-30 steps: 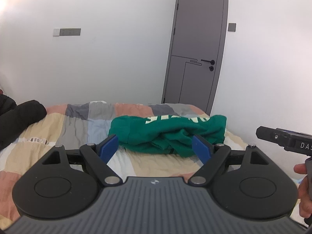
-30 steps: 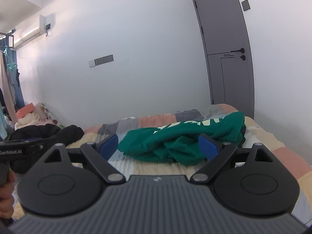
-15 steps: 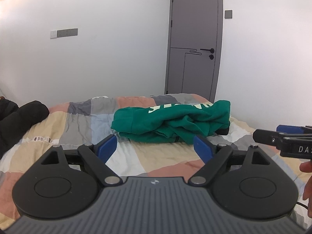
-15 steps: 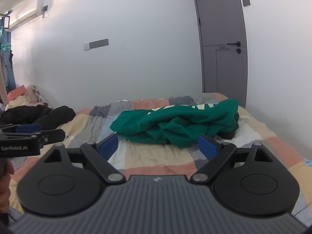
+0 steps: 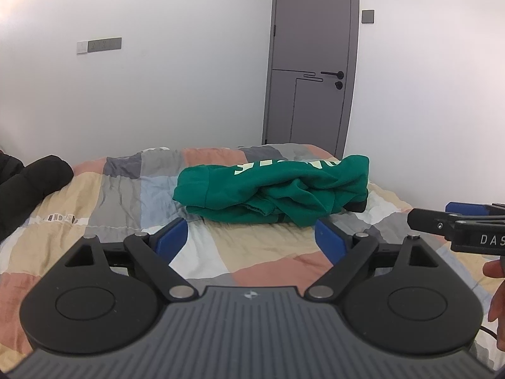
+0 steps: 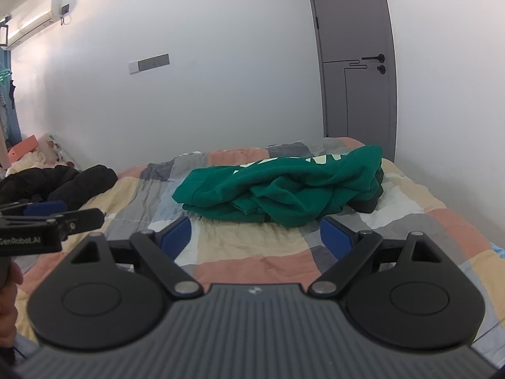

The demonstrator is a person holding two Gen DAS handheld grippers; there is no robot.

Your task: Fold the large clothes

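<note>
the bed [image 5: 104, 208] with its checked quilt fills the lower half of both views, under a white wall [image 5: 157, 94]. a grey door [image 5: 312, 63] stands in the upper right of each frame. the green sweatshirt [image 5: 277, 189], my task's thing, lies crumpled on the quilt at the middle of the frame, a little right, with pale letters on its top side. a black garment [image 6: 63, 183] lies at the left edge. my left tongs [image 5: 251, 241] are wide open in the low centre of the left view, nothing between the blue pads [image 5: 172, 238], the sweatshirt beyond them and apart. my right tongs [image 6: 257, 237] are also wide open and empty, short of the sweatshirt. each tongs shows at the other view's side edge.
</note>
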